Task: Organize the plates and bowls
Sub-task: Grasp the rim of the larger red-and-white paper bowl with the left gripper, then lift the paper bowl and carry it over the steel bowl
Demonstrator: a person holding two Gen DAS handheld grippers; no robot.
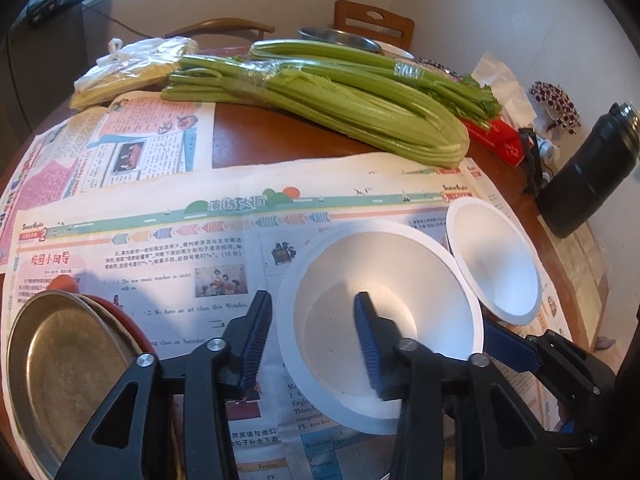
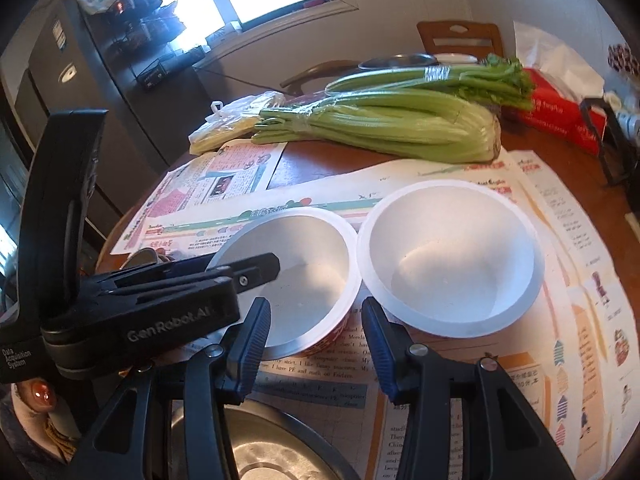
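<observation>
Two white bowls stand side by side, rims nearly touching, on newspaper spread over a round wooden table as a person working with two handheld grippers sorts the tableware. The left gripper (image 1: pixel 314 344) straddles the near rim of the left white bowl (image 1: pixel 380 320), one finger inside the cup and the other outside its wall; the jaws are narrowed, but a gap shows between the outer pad and the rim, so the wall is not yet pinched, apparently a hold being set up to lift this bowl, perhaps to nest it with its neighbour. The right white bowl (image 2: pixel 452 264) sits just beside it, untouched. The right gripper (image 2: pixel 316 340) hovers in front of both bowls, jaws partly apart and empty, seemingly waiting its turn. A metal plate (image 1: pixel 60 364) rests on a red plate left of the gripped bowl. Behind the bowls lies bundled celery (image 1: pixel 320 96), clear of the work.
</observation>
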